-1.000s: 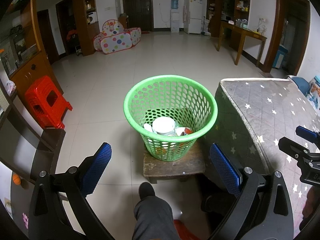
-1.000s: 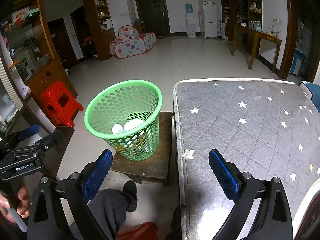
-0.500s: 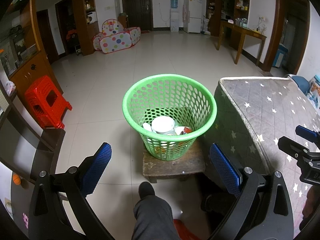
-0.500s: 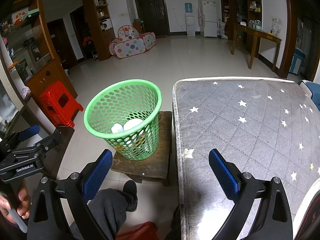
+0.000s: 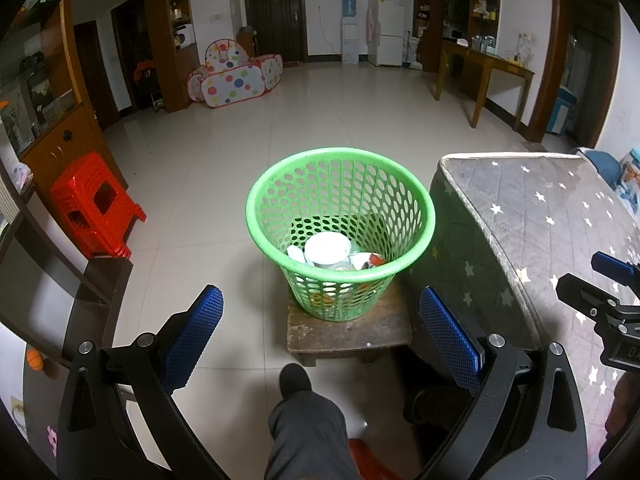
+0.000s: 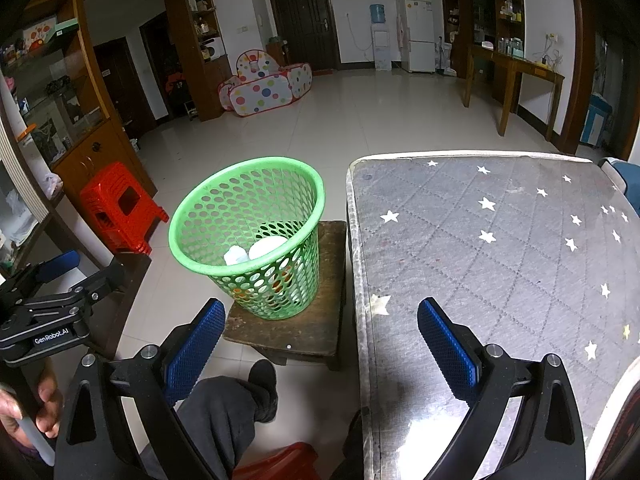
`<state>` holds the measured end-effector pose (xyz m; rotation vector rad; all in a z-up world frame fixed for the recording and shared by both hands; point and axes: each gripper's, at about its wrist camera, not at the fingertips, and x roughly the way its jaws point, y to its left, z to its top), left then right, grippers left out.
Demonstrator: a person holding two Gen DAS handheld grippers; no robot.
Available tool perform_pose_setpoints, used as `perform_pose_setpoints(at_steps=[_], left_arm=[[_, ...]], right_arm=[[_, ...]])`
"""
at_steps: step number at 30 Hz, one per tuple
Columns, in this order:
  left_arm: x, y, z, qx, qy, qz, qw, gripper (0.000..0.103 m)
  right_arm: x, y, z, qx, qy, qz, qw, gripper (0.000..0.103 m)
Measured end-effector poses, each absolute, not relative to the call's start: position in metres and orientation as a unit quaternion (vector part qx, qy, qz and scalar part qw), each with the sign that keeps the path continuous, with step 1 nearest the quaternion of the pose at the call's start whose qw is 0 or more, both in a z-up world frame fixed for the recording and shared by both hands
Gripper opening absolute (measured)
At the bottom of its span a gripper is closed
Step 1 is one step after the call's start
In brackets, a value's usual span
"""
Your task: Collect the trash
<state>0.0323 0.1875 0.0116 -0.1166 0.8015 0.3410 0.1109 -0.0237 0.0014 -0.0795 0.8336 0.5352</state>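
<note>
A green perforated basket (image 5: 340, 232) stands upright on a low, dark wooden stool (image 5: 348, 332), and everything else can be placed from it. Inside it lies trash (image 5: 328, 248): a round white lid or cup and some crumpled white and red pieces, with more colour showing through the holes near the bottom. Just to the right of the basket, touching or nearly touching the stool, is a table (image 6: 500, 248) covered in a grey quilted sheet printed with white stars; its top is bare and shiny near the front edge.

The floor around the basket is pale glossy tile. To the basket's left sits a stack of red plastic stools (image 5: 94, 208) against a wooden cabinet with glass shelves. Far behind the basket are a polka-dot play tent (image 5: 236, 76), a dark door, a water dispenser and a white fridge (image 5: 386, 28). Behind and to the right stands a wooden side table (image 5: 484, 76).

The left gripper (image 5: 320, 336) hangs in front of the basket with its blue-padded jaws spread wide and nothing between them. The right gripper (image 6: 320, 340) is held over the near edge of the starred table, jaws likewise wide apart and empty. Below the basket, a person's dark trouser leg and shoe (image 5: 296, 380) reach toward the stool.
</note>
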Motion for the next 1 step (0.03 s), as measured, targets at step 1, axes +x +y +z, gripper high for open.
perform_pose_setpoints(at_steps=[1], left_arm=[[0.0323, 0.1876, 0.0116, -0.056, 0.388, 0.165, 0.905, 0.097]], right_arm=[[0.1109, -0.0238, 0.0012, -0.038, 0.400, 0.257, 0.879, 0.094]])
